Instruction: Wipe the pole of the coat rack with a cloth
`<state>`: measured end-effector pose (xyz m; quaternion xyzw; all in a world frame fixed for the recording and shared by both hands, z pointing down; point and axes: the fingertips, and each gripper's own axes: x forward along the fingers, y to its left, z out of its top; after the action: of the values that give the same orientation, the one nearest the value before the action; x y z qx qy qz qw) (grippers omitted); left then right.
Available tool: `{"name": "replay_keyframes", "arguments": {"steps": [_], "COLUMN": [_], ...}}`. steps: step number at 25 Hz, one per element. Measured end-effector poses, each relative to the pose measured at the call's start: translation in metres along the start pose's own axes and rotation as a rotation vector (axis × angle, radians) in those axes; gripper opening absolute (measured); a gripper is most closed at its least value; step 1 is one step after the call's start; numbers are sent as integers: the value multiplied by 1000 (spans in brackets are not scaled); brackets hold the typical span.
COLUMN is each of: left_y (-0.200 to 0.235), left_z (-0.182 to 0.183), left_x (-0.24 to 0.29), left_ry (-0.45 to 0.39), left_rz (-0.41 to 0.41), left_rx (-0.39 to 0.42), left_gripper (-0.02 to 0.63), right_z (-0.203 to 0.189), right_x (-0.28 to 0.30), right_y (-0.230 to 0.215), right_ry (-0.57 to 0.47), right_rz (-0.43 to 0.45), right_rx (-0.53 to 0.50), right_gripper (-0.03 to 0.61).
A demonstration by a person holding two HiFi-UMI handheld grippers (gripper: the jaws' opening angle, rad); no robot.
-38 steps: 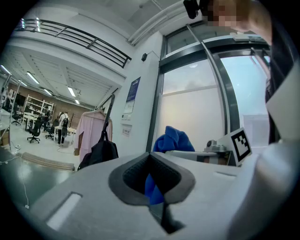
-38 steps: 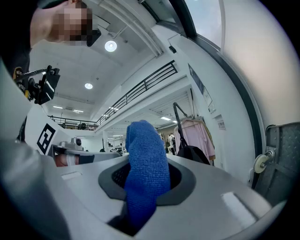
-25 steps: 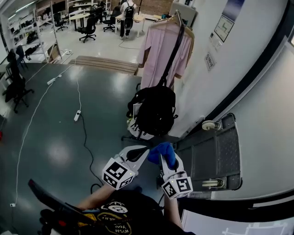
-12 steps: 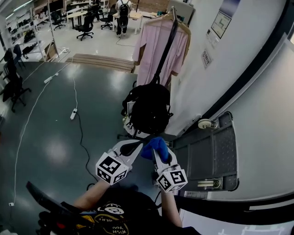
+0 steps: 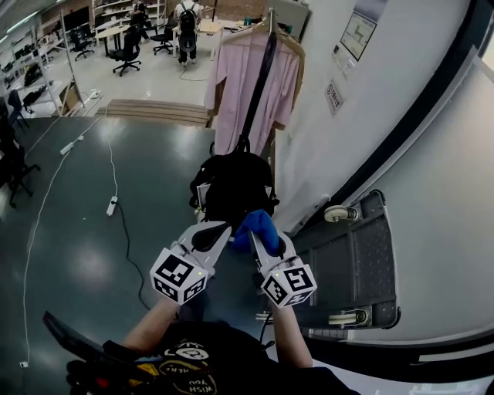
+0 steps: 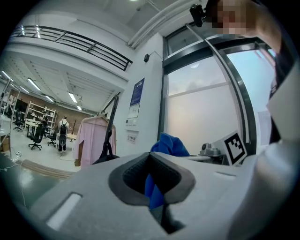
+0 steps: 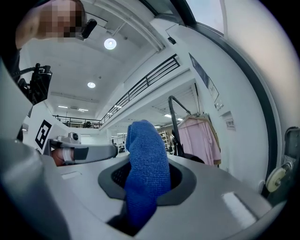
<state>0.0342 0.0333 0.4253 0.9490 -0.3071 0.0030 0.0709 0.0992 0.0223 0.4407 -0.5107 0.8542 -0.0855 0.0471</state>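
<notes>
- Big open workshop, shiny dark grey floor [image 5: 69,231], white wall [image 5: 363,108] on the right.
- Right gripper [image 5: 266,245] fingers are clamped on the bunched blue microfibre cloth [image 5: 257,226].
- Left gripper [image 5: 218,230] fingers are pinching a strip of the cloth too.
- The black coat rack [image 5: 269,19], carrying a pink shirt [image 5: 235,85] and a black backpack [image 5: 231,189], stands ahead by the wall.

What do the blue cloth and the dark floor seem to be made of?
The blue cloth: seemingly microfibre or terry, matt; its fine looped weave shows. The dark grey floor: probably coated concrete or vinyl, glossy, since it mirrors the lamps.
</notes>
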Motion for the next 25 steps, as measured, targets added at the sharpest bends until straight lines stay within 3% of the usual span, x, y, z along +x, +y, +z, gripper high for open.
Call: {"name": "replay_keyframes", "arguments": {"steps": [6, 12, 17, 25], "left_y": [68, 125, 153, 173], "left_z": [39, 61, 64, 79], "left_x": [45, 76, 93, 117], "left_ry": [-56, -44, -44, -76], "left_rz": [-45, -109, -96, -44], "left_rx": [31, 106, 69, 41], "left_gripper": [-2, -2, -2, -2], "right_z": [61, 148, 234, 325], "right_x": [96, 182, 239, 297], "right_y": [-33, -81, -103, -131], "right_ry": [-72, -194, -294, -320], "right_rz": [-8, -74, -137, -212], "right_rx": [-114, -214, -324, -454], "right_gripper": [92, 92, 92, 94]}}
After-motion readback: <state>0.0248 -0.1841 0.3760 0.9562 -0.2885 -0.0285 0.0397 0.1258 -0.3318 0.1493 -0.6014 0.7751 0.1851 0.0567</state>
